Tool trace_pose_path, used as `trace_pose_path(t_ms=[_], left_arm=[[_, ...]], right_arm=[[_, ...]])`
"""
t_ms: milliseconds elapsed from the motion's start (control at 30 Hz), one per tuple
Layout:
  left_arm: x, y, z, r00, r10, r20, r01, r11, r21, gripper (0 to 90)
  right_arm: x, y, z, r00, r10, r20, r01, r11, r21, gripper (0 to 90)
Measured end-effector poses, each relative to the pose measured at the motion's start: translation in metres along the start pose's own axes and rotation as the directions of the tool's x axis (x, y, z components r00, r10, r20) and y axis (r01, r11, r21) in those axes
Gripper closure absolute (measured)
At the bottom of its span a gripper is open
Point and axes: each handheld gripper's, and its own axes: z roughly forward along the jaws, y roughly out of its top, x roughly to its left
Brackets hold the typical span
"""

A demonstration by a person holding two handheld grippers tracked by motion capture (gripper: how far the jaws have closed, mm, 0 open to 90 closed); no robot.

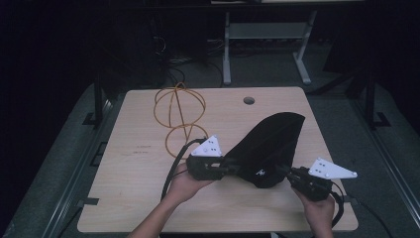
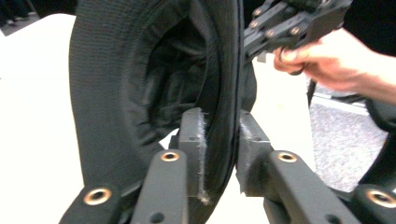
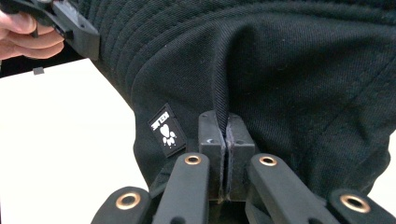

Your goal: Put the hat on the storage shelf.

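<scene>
Black fabric bucket hat held up over the near middle of the pale wooden table, one gripper on each side.

Near right, the right gripper pinches a fold of the crown beside a small paw-print label; near left, the left gripper clamps the stitched brim. The step appears to be spreading or turning the hat; the next move likely calls for both grips held firm. Far left lies a looped orange cable.

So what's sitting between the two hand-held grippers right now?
In the high view, the black fabric bucket hat spans the gap, pinched by the left gripper and the right gripper.
</scene>
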Motion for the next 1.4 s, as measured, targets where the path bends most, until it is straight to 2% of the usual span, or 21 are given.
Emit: trace_pose_path(t_ms=[167, 200, 333, 500, 733, 833, 1000, 1100, 1333, 1400], left_arm=[[-0.001, -0.001, -0.006, 0.9997, 0.009, -0.024, -0.009, 0.9998, 0.015, 61.6], [-0.003, -0.002, -0.01, 0.999, 0.017, -0.04, -0.016, 0.9996, 0.022, 59.1], [-0.006, -0.006, -0.019, 0.9978, 0.028, -0.06, -0.026, 0.9993, 0.026, 54.6], [-0.006, -0.013, -0.028, 0.997, 0.027, -0.072, -0.025, 0.9994, 0.025, 52.1], [-0.005, -0.031, -0.045, 0.9942, -0.002, -0.108, 0.005, 0.9996, 0.028, 48.8], [-0.005, -0.036, -0.051, 0.9932, -0.01, -0.116, 0.013, 0.9996, 0.026, 48.6], [-0.004, -0.051, -0.063, 0.9893, -0.029, -0.143, 0.032, 0.9992, 0.022, 48.3], [-0.003, -0.055, -0.065, 0.9876, -0.025, -0.155, 0.029, 0.9992, 0.028, 47.9], [-0.003, -0.069, -0.075, 0.9816, -0.042, -0.187, 0.046, 0.9987, 0.021, 46.5], [-0.003, -0.073, -0.076, 0.9801, -0.053, -0.191, 0.058, 0.9982, 0.018, 45.6]], right_arm=[[-0.001, 0.008, -0.006, 1.0, -0.001, -0.001, 0.001, 1.0, 0.014, 88.1], [-0.001, 0.012, -0.009, 1.0, -0.007, -0.003, 0.007, 1.0, 0.014, 88.1], [-0.002, 0.021, -0.013, 0.9999, -0.003, -0.011, 0.003, 1.0, 0.023, 88.2], [-0.004, 0.032, -0.016, 0.9998, -0.004, -0.021, 0.004, 1.0, 0.026, 88.2], [-0.005, 0.059, -0.02, 0.9983, -0.036, -0.045, 0.039, 0.998, 0.054, 88.3], [-0.005, 0.065, -0.02, 0.9977, -0.047, -0.048, 0.05, 0.997, 0.055, 88.3], [-0.006, 0.08, -0.019, 0.996, -0.051, -0.073, 0.055, 0.997, 0.06, 88.6], [-0.006, 0.084, -0.018, 0.9962, -0.047, -0.073, 0.052, 0.997, 0.06, 88.6], [-0.006, 0.103, -0.014, 0.9947, -0.035, -0.097, 0.039, 0.998, 0.047, 88.6], [-0.005, 0.109, -0.013, 0.9943, -0.046, -0.096, 0.05, 0.998, 0.043, 88.6]])
